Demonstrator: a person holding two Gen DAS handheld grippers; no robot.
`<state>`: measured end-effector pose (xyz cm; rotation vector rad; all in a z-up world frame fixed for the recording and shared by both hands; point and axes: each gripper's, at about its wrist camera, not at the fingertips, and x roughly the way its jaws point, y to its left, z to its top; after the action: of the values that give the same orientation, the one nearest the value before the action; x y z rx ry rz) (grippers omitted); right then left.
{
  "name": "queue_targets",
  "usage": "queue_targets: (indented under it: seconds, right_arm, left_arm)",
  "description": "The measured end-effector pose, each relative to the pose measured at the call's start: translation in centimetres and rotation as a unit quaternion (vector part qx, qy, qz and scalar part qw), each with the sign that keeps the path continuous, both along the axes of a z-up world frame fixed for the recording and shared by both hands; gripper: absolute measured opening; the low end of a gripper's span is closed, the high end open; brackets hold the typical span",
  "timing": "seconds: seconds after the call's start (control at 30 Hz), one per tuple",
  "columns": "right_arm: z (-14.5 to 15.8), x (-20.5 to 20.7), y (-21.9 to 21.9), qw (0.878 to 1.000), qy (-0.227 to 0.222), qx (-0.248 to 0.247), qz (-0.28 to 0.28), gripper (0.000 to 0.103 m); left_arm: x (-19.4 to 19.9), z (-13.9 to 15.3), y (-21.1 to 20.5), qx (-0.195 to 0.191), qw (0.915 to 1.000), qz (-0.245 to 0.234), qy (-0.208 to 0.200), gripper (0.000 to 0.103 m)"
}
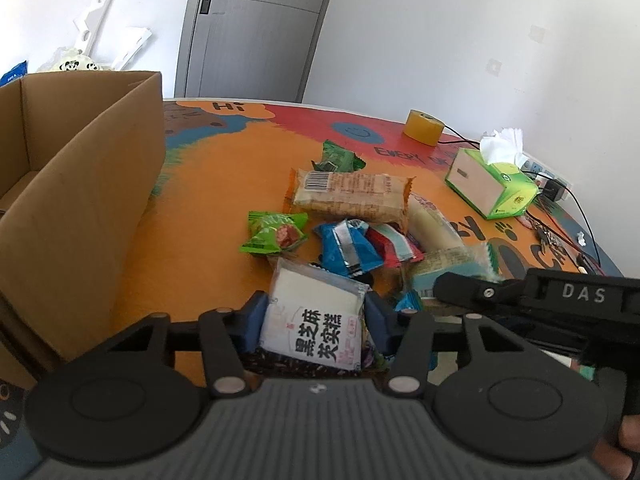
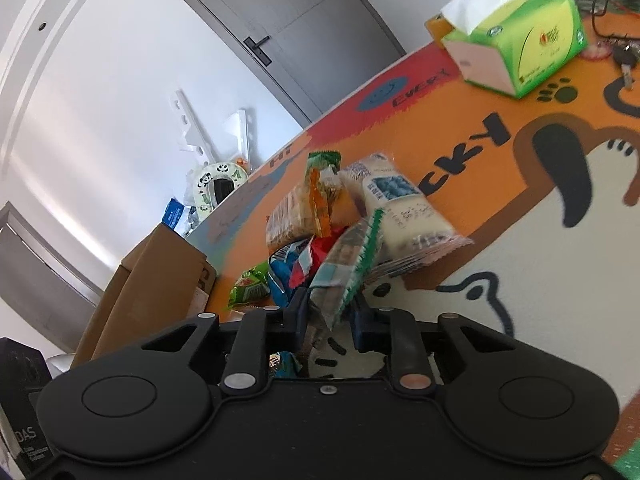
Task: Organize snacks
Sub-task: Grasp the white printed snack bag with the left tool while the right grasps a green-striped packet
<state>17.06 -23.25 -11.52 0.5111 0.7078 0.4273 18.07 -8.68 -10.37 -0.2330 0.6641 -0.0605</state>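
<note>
Grippers, two, both gripping. Left gripper [image 1: 314, 326] is pinching, jaws partly closed, a white sesame-cake packet [image 1: 316, 320] across its width, at the 6 o'clock edge of the snack pile [image 1: 360, 220]. Right gripper [image 2: 330, 312] is squeezing, jaws nearly together, a green-edged snack packet [image 2: 348, 268] by its end, at the pile's 4 o'clock side. Remaining snacks are lying loose on the cartoon tablecloth [image 1: 208, 208]. Cardboard box [image 1: 80, 184] is standing open at 9 o'clock; tissue box [image 1: 492, 180] at 2 o'clock. Step judged: pick-up, both packets secured. Next move is calling for lifting clear and carrying leftward over the box rim, then releasing.
</note>
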Motion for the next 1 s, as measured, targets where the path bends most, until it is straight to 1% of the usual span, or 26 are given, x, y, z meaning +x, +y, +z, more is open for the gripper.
queue_targets:
  seconds: [0.13,0.3,0.53,0.6,0.67,0.73,0.8,0.87,0.9,0.97,1.0]
  right_arm:
    - [0.6,-0.9,-0.7,1.0,-0.011,-0.004,-0.008,0.02]
    - [1.5,-1.8,-1.1,0.999,-0.027,-0.009,-0.017,0.02]
    - [2.2,-3.1,-1.1,0.999,-0.041,-0.02,-0.018,0.02]
    - [2.1,-3.3,-1.3,0.999,-0.04,-0.019,-0.02,0.02]
    - [1.9,-3.2,-1.4,0.999,-0.035,-0.021,-0.022,0.02]
    - [1.7,-3.3,-1.3,0.999,-0.031,-0.023,-0.022,0.02]
    - [1.6,-3.3,-1.2,0.999,-0.031,-0.024,-0.018,0.02]
    - [1.4,-3.1,-0.9,0.999,-0.028,-0.026,-0.017,0.021]
    - [1.3,-3.1,-0.9,0.999,-0.028,-0.026,-0.016,0.021]
    - [1.2,-3.0,-0.7,0.999,-0.026,-0.027,-0.015,0.021]
    - [1.1,-3.0,-0.6,0.999,-0.026,-0.027,-0.014,0.021]
  left_arm:
    - [-0.4,0.4,-0.3,-0.004,1.0,-0.007,-0.001,0.047]
    - [-1.1,1.2,-0.4,-0.002,0.9999,-0.006,-0.012,0.046]
    - [-1.7,1.0,-0.9,0.019,0.9997,-0.012,-0.008,0.047]
    - [-1.7,0.9,-1.3,0.034,0.9993,-0.016,-0.007,0.05]
    - [-1.5,0.6,-1.7,0.048,0.9987,-0.02,0.005,0.052]
    - [-1.3,0.2,-1.8,0.05,0.9983,-0.022,0.02,0.057]
    - [-1.5,-0.2,-1.9,0.059,0.9977,-0.023,0.023,0.058]
    - [-1.7,-0.3,-2.0,0.069,0.9972,-0.026,0.018,0.058]
    - [-1.7,-0.3,-1.9,0.065,0.9974,-0.024,0.018,0.058]
    - [-1.7,-0.2,-1.5,0.054,0.9982,-0.021,0.017,0.053]
    - [-1.7,-0.1,-1.4,0.05,0.9984,-0.021,0.015,0.048]
